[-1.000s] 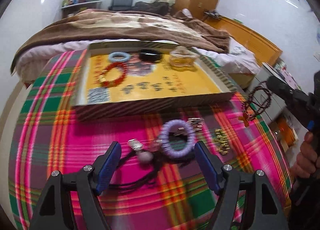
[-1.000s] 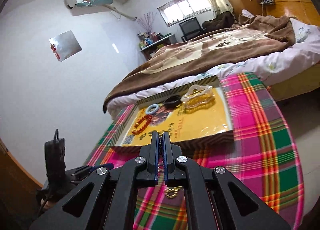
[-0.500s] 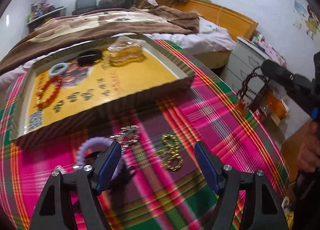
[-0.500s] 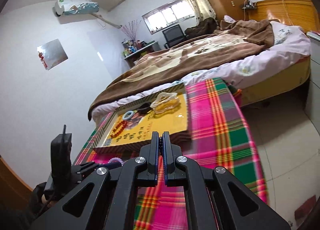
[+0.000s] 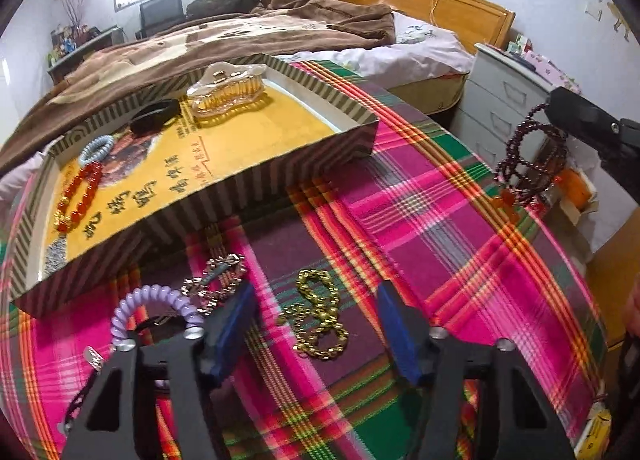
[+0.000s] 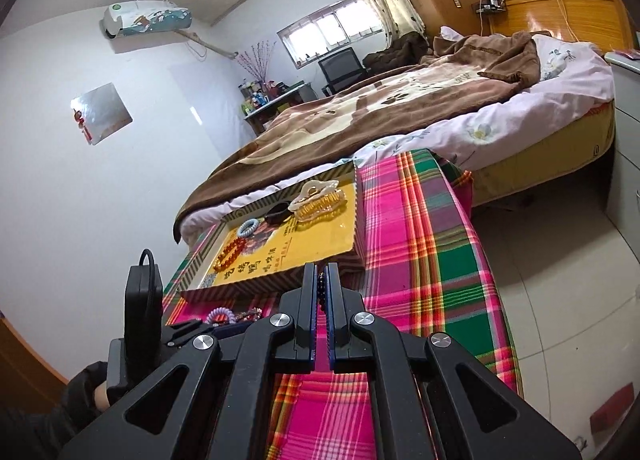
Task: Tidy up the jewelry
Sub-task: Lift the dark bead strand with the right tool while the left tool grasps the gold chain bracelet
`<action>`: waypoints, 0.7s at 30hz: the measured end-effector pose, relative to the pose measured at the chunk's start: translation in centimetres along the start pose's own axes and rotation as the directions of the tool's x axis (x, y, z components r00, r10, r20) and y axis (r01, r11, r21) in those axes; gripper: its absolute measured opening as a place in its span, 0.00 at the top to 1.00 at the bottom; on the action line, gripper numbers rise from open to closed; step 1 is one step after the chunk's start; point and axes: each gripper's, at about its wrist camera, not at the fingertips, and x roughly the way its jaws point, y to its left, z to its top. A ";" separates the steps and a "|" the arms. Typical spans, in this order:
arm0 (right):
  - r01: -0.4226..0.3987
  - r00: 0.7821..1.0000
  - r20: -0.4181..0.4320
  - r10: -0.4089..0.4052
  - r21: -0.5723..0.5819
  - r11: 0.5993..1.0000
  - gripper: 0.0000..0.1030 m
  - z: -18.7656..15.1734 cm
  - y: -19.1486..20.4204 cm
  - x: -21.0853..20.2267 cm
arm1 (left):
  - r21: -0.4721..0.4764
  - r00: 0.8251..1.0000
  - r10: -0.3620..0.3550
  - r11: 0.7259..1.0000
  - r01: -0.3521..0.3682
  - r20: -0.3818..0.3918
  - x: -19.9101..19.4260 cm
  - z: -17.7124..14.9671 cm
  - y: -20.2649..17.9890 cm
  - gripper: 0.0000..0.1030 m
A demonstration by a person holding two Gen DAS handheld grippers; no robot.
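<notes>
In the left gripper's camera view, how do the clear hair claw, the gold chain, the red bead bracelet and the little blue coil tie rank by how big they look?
1. Clear hair claw and gold chain: look alike, and the chain lies nearer the camera, so unranked.
2. Red bead bracelet.
3. Blue coil tie, smallest.

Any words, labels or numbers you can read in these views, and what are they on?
Large black Chinese characters on the yellow floor of the box: upside down, cannot transcribe reliably.
Small print beside them: too small.
QR-style patch in its corner: no readable text.
Air conditioner logo: blurred.
</notes>
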 end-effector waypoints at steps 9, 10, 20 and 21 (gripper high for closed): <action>-0.004 1.000 -0.002 0.004 0.003 1.000 0.97 -0.1 0.0 0.0 | 0.009 1.000 0.017 1.000 -0.017 0.004 -0.3 0.1 0.4 0.89; -0.003 1.000 -0.004 0.003 0.003 1.000 0.97 -0.1 0.0 0.1 | 0.008 1.000 0.016 1.000 -0.016 0.005 -0.3 0.1 0.4 0.90; -0.004 1.000 -0.009 0.004 -0.002 1.000 0.97 -0.3 0.5 0.2 | 0.007 0.999 0.001 1.000 -0.001 0.048 -1.7 0.4 0.2 1.00; -0.004 1.000 -0.008 0.004 -0.003 1.000 0.97 -0.3 0.6 0.2 | 0.004 0.999 -0.002 1.000 0.001 0.051 -1.9 0.4 0.3 1.00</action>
